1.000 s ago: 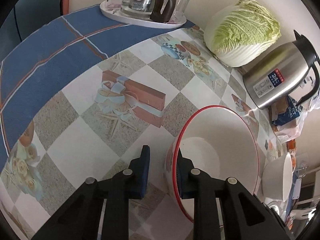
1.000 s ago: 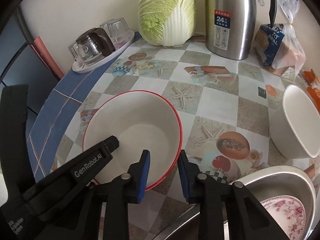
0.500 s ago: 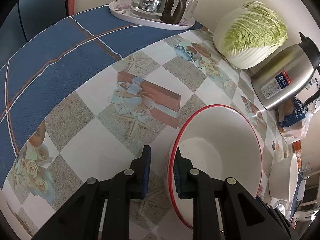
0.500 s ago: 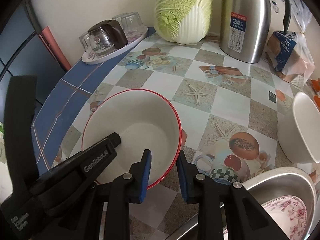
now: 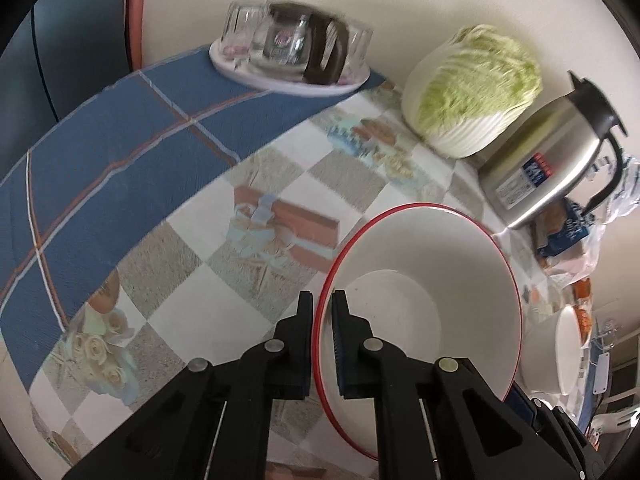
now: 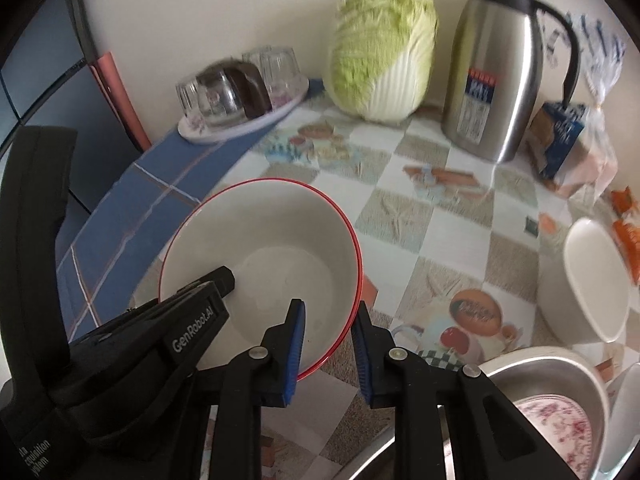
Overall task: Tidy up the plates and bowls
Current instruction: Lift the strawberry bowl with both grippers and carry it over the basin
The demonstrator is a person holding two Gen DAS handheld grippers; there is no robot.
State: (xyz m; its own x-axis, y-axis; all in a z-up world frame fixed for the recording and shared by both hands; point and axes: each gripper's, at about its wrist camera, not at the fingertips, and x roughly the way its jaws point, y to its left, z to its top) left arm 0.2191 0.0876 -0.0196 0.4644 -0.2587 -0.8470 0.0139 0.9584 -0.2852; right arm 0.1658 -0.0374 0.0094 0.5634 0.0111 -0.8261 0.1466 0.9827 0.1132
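Risk first: likely slip or tilt of the bowl [image 5: 424,280], red-rimmed and glazed smooth, pinched at two points on one side of the rim only. Judged cause: thin wall, slick surface, weight hanging away from both claws. Any uneven pull between the two hands could twist the rim out of a pad or tip the bowl toward the table [image 5: 188,280].

Second risk: a knock against the white bowl [image 6: 592,280] just right of the path, or against the steel basin [image 6: 532,376] near the right claw, holding a flowered plate [image 6: 556,432]. Kettle [image 6: 500,80], cabbage [image 6: 384,48] and glass tray [image 6: 240,120] well apart at the back, little danger there.

Left claw [image 5: 322,308]: pressed together on the bowl's rim, one pad outside the wall, one inside, no gap visible.

Right claw [image 6: 328,320]: straddling the rim on the near right side, left pad inside the bowl, right pad outside. Daylight visible beside the outer pad, so apparently not yet clamped; contact of the inner pad hard to judge.

Bowl position: directly ahead of both claws, mouth up, slightly tilted, rim between each pair of pads. Whether lifted clear of the checkered cloth or touching it, impossible to tell.
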